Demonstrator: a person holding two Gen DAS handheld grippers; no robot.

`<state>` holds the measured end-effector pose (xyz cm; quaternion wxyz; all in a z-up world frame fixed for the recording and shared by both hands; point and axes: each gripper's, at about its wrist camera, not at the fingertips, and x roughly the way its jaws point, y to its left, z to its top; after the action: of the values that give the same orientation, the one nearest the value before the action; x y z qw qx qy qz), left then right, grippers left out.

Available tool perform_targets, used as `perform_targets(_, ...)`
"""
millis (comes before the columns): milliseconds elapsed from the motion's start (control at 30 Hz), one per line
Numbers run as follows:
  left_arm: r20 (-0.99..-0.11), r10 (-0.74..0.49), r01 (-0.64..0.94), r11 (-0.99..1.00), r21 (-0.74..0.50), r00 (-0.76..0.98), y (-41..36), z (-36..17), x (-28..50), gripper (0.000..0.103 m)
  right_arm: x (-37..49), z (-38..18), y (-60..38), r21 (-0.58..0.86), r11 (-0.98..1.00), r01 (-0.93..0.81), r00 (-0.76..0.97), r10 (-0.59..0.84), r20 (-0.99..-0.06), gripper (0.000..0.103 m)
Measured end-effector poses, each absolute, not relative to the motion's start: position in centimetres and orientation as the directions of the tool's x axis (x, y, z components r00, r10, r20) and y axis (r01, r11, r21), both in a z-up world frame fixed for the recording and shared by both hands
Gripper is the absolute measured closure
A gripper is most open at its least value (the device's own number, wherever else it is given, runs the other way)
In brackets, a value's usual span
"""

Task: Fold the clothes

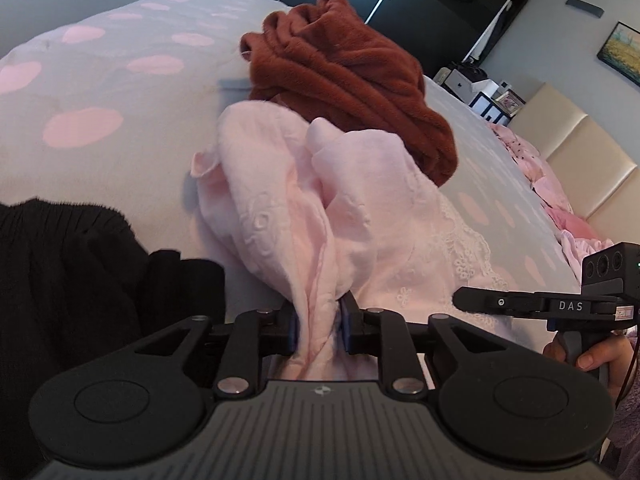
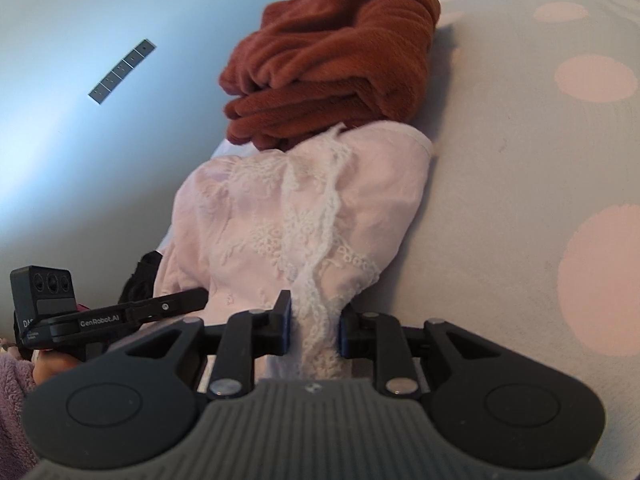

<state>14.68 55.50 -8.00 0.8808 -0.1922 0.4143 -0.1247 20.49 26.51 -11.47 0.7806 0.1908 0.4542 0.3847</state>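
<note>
Left gripper angled down, 2 pads set against a bunch of cloth that fills the gap. Right gripper close alongside, also angled down, jaws parted, cloth hanging loose between, clear of 1 pad. Right hand and left hand wrapped round the handles.

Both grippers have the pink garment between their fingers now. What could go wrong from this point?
The pink garment lies against the rust-brown fleece; pulling it could drag the fleece out of shape. The right gripper has mainly the lace trim between its fingers, which could slip or snag. The black garment crowds the left gripper.
</note>
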Motion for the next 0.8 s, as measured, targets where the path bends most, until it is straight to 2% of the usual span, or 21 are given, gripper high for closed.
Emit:
perform_targets(133,-0.707,-0.310,0.002,0.916,-0.400,0.636,55.5,-7.0,14.1,0.064,20.9,-11.2,25.6,0.653,0.638,-0.408,0.285,0.768,-0.573,0.058)
perform_targets(300,-0.703,-0.211,-0.057,0.940,-0.337,0.680,55.5,-3.3,11.7,0.064,20.2,-9.0,22.8,0.607,0.672,-0.425,0.342,0.740,-0.580,0.055)
perform_targets(367,-0.689,-0.160,-0.084,0.948,-0.306,0.707,55.0,-1.6,10.5,0.064,18.9,-7.2,21.9,0.532,0.699,-0.478,0.402,0.712,-0.576,0.056)
perform_targets(433,-0.671,-0.105,-0.097,0.962,-0.257,0.734,54.1,0.1,9.2,0.065,17.5,-5.7,21.2,0.462,0.715,-0.525,0.450,0.694,-0.562,0.056)
perform_targets(500,-0.666,-0.098,-0.067,0.974,-0.218,0.739,52.6,1.2,8.1,0.075,16.1,-4.4,20.8,0.430,0.691,-0.581,0.459,0.714,-0.528,0.056)
perform_targets(600,-0.716,-0.088,-0.017,0.990,-0.138,0.692,49.4,1.3,7.2,0.076,13.6,-3.4,21.7,0.353,0.634,-0.688,0.434,0.749,-0.500,0.059)
perform_targets(733,-0.775,-0.010,-0.074,0.994,-0.074,0.632,48.4,-1.3,6.3,0.080,10.2,-4.5,24.8,0.242,0.567,-0.787,0.376,0.753,-0.540,0.060)
perform_targets(800,-0.803,0.022,-0.105,0.993,-0.050,0.596,48.9,-3.2,6.2,0.087,8.8,-5.8,26.3,0.186,0.564,-0.805,0.372,0.723,-0.582,0.060)
